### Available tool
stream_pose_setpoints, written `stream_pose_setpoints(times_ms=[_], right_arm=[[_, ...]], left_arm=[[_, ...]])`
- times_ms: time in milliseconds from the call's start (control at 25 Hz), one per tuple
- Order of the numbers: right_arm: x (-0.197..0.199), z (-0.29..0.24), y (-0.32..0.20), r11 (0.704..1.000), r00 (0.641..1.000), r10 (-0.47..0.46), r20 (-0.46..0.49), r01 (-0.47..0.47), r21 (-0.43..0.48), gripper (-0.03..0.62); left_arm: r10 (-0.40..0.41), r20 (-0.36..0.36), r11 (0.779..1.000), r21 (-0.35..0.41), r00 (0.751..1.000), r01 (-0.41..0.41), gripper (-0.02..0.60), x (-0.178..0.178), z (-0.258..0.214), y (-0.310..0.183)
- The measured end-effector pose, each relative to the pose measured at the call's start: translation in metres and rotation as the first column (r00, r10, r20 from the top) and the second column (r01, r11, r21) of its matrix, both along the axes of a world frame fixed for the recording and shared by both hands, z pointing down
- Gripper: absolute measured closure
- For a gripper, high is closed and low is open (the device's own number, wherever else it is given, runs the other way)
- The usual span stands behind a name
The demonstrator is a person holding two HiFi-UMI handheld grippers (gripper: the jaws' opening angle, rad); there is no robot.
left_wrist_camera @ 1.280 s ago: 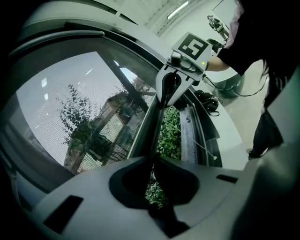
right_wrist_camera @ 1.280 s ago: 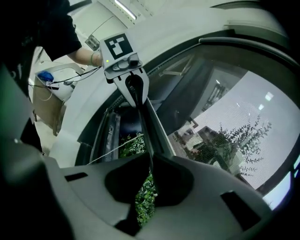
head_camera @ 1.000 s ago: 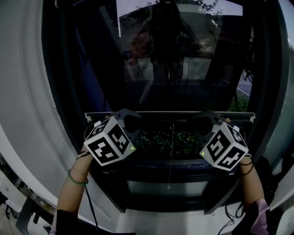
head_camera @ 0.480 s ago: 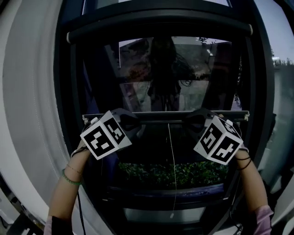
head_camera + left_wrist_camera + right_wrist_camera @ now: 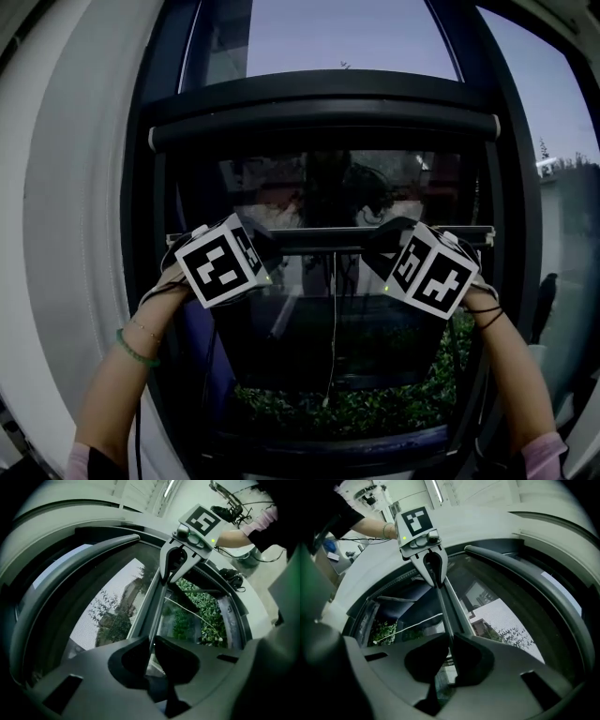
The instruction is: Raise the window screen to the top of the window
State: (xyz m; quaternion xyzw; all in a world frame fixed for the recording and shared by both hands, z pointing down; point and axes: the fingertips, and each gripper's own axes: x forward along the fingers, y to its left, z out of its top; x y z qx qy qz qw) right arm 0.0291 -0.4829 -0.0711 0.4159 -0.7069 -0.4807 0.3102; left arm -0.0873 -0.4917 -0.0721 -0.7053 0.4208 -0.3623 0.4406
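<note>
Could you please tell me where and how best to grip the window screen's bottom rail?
Grip the rail near each end, from the room side, jaws closed across its thin edge. It is long and narrow, so two spaced holds, as the left tool and right tool have, should keep it level.

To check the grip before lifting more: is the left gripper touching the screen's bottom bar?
Touching. The left gripper view shows the left gripper with its fingers shut on the screen's bottom bar, with no gap on either side.
</note>
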Motion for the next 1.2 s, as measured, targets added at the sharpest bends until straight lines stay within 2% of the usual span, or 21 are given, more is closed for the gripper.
stream_pose_setpoints(times_ms=[80,200,280,560,840,1080,1200], right_arm=[[-0.001,-0.018,0.001,1.000,1.000,0.006,0.008,-0.006,0.010,0.562],[-0.001,-0.041,0.002,1.000,1.000,-0.001,0.015,0.001,0.016,0.560],[-0.001,-0.057,0.002,0.999,1.000,-0.007,0.019,0.006,0.037,0.560],[-0.001,-0.113,0.002,0.994,0.999,0.018,0.042,-0.022,0.106,0.557],[-0.001,-0.170,0.003,0.983,0.994,0.065,0.087,-0.079,0.168,0.551],[-0.003,-0.182,0.006,0.988,0.991,0.042,0.126,-0.060,0.144,0.543],[-0.004,-0.179,0.010,0.980,0.985,0.013,0.170,-0.046,0.194,0.541]], left_arm=[[-0.007,-0.003,1.000,0.007,1.000,0.007,0.540,-0.002,-0.016,0.001],[-0.004,-0.019,0.999,-0.033,1.000,0.003,0.538,-0.002,-0.037,0.005],[-0.002,-0.028,1.000,-0.029,1.000,0.002,0.538,-0.002,-0.052,0.006],[-0.023,-0.036,0.999,0.039,0.999,0.025,0.535,0.000,-0.104,0.001],[-0.074,-0.128,0.989,0.120,0.989,0.090,0.528,-0.005,-0.162,-0.001],[-0.063,-0.116,0.983,0.164,0.991,0.082,0.526,-0.006,-0.173,0.001],[0.003,-0.159,0.973,0.230,0.987,0.034,0.523,-0.003,-0.174,0.008]])
